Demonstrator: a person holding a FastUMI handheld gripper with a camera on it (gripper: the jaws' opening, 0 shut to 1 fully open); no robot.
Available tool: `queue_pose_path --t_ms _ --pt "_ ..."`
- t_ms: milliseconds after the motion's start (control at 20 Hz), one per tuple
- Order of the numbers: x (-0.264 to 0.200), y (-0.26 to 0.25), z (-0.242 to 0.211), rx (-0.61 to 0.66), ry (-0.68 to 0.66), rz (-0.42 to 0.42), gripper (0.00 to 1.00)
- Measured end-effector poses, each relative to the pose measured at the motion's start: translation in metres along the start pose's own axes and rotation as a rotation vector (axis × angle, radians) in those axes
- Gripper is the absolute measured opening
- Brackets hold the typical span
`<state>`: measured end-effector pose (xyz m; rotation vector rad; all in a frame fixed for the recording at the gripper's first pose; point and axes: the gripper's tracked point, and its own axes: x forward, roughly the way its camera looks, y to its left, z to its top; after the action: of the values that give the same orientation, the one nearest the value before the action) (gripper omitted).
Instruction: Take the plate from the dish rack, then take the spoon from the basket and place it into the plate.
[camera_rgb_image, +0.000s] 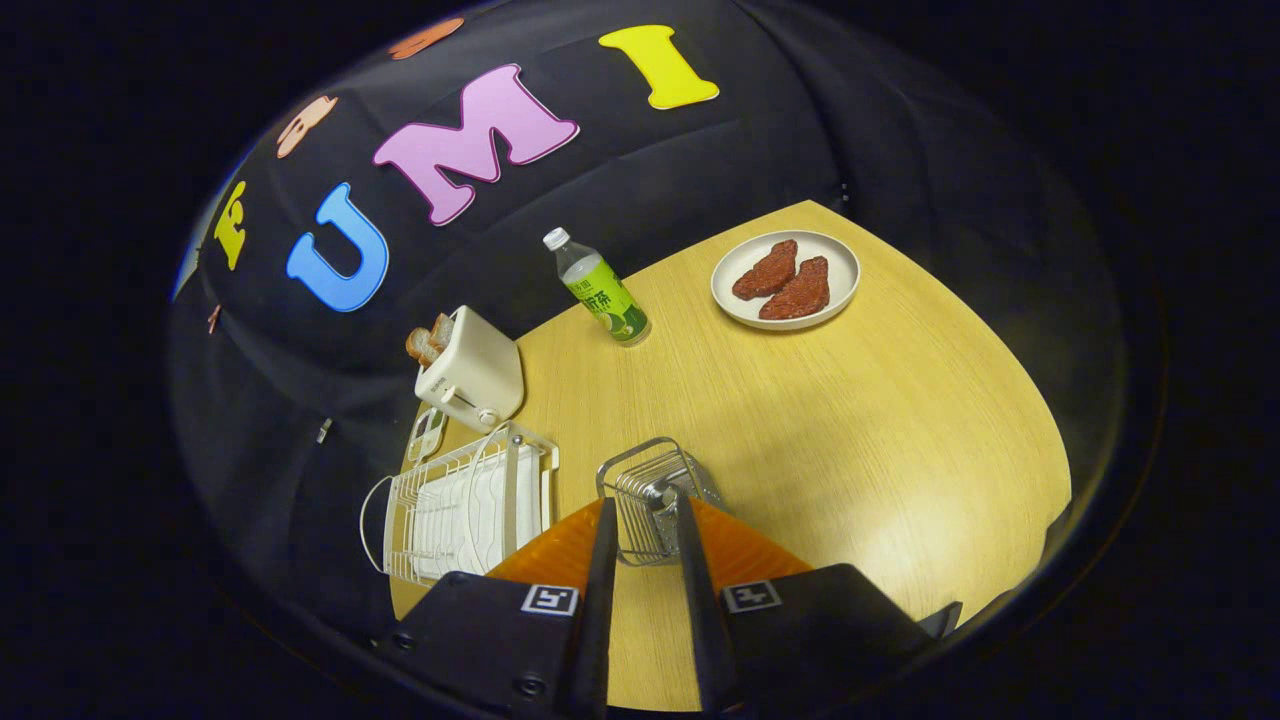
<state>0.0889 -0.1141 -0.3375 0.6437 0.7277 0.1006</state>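
Gripper (645, 500) at 6 o'clock of the wooden table (850, 450), pointing toward 12; fingers (600, 560) drawn close with a narrow gap left between them, bare tabletop showing through that gap nearer the palm; tips reaching over the near side of the wire basket (628, 468); inside the basket, between the tips, the shiny metal end of the spoon (660, 488) - cannot tell whether both fingers press on it or merely flank it, so grasped or loose stays unclear.

At 9 o'clock from the basket, just beside it but apart, the white wire dish rack (530, 450); in it the white plate (465, 515), standing on edge among the wires, with a rounded rim poking out on the rack's 9 o'clock side.

At 12 o'clock from the rack, close behind it, a cream toaster (475, 375) with bread slices (428, 342) sticking up from its slot; at the toaster's near corner, a small white item, too small to make out.

At 12 o'clock from the basket, well beyond the fingers, a clear bottle (603, 292) with a green label and white cap, upright near the table's far edge.

At 1 o'clock from the basket, well apart from the bottle - a second plate (835, 262), lying flat near the far corner and carrying two reddish-brown meat pieces (785, 280) side by side, touching.
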Motion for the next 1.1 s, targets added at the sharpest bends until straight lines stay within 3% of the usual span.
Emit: queue_pose_path --t_ms 400,500,600,1100 --pt "0.003 -0.019 -0.030 -0.100 0.099 -0.034 0.41" --pt "0.006 -0.021 -0.031 -0.117 0.102 -0.056 0.20" --pt "0.002 -0.016 -0.037 -0.109 0.129 -0.045 0.14" --pt "-0.032 0.002 -0.021 -0.099 0.025 -0.093 0.11"
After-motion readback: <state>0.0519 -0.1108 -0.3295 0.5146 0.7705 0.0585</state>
